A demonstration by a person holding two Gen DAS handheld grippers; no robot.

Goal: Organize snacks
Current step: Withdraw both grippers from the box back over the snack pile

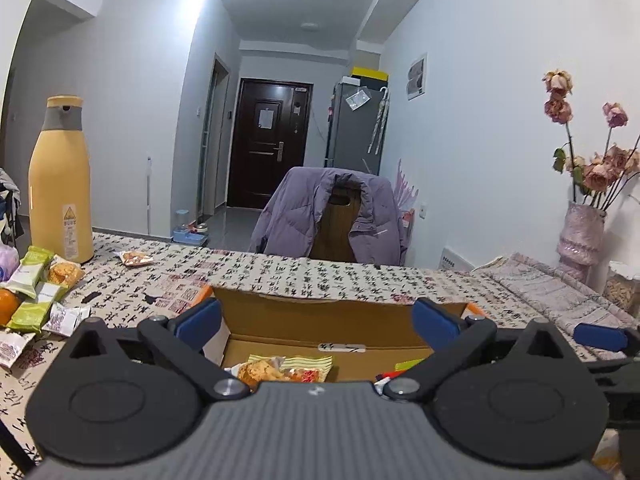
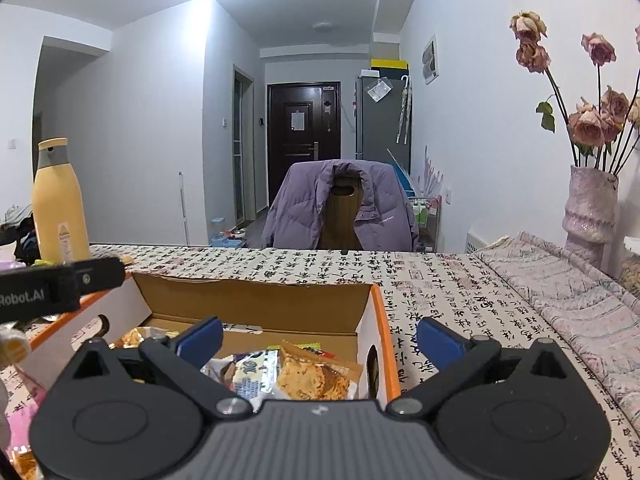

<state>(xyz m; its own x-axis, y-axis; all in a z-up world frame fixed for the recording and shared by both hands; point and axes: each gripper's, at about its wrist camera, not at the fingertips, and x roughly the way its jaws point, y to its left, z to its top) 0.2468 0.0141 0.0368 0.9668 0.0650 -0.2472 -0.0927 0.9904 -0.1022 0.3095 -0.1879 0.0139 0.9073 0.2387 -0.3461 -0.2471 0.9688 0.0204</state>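
Two spread grippers over one snack box

The left gripper and right gripper both stand wide apart, holding nothing, above one open cardboard box on the table. Several wrapped snacks lie inside; about six more snack packets lie left, by one yellow bottle.

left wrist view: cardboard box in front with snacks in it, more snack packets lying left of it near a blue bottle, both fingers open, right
Not quite: the bottle is yellow, not blue, as the left wrist view shows. The rest holds: the cardboard box has snacks in it, more snack packets lie to its left near the bottle, and the left gripper has its fingers open.
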